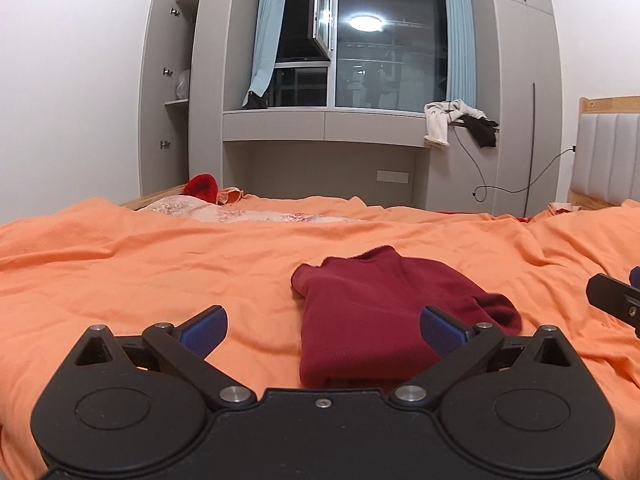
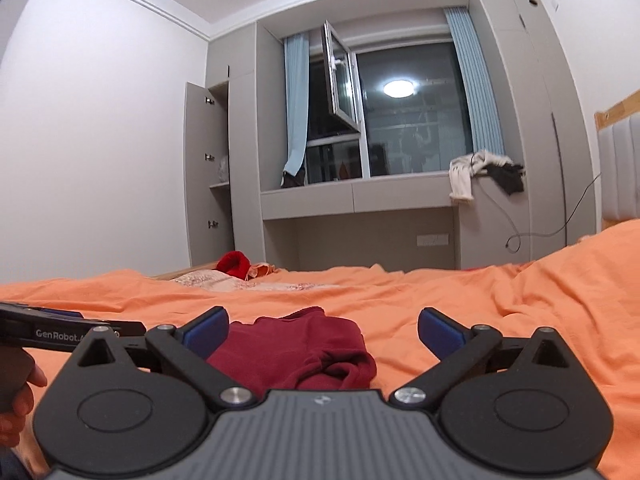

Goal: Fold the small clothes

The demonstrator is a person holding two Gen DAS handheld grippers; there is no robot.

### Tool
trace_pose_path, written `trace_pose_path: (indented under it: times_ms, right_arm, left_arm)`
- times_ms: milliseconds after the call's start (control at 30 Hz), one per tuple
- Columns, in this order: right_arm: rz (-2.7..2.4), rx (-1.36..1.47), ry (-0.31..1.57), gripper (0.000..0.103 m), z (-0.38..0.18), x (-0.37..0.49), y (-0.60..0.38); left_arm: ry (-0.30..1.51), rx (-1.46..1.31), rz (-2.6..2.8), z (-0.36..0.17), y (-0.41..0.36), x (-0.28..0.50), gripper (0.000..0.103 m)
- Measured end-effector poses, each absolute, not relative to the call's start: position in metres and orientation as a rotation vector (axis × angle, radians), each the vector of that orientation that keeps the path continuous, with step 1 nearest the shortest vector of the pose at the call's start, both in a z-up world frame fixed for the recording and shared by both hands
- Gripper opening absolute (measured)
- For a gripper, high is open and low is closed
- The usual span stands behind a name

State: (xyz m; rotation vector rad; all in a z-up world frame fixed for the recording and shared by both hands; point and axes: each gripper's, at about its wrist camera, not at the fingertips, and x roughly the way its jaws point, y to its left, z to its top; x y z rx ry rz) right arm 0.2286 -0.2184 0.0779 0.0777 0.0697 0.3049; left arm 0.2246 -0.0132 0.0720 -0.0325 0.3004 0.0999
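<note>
My left gripper (image 1: 322, 330) jaws apart, empty, over folded maroon sweater (image 1: 384, 312) on orange bedsheet (image 1: 120, 264). Right gripper (image 2: 322, 330) likewise spread, holding nothing.

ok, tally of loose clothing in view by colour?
Dark red: 1, the folded dark red knit garment on the orange bedsheet
Bright red: 1, the bright red knit item at the far bed edge
White: 1, the white garment hanging off the ledge
Black: 1, the black garment beside it
Total: 4
</note>
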Motion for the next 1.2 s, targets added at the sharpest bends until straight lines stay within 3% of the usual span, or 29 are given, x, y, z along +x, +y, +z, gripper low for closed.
trace_pose_path:
  times_ms: [500,1200]
  right_arm:
    - [0.257,0.082,0.056,0.103,0.057,0.138,-0.223]
    - [0.188,0.109,0.155,0.103,0.025,0.119,-0.22]
  left_arm:
    - [0.26,-0.031,0.064,0.052,-0.013,0.126,0.102]
    - [0.295,-0.04,0.113,0.015,-0.001,0.112,0.102]
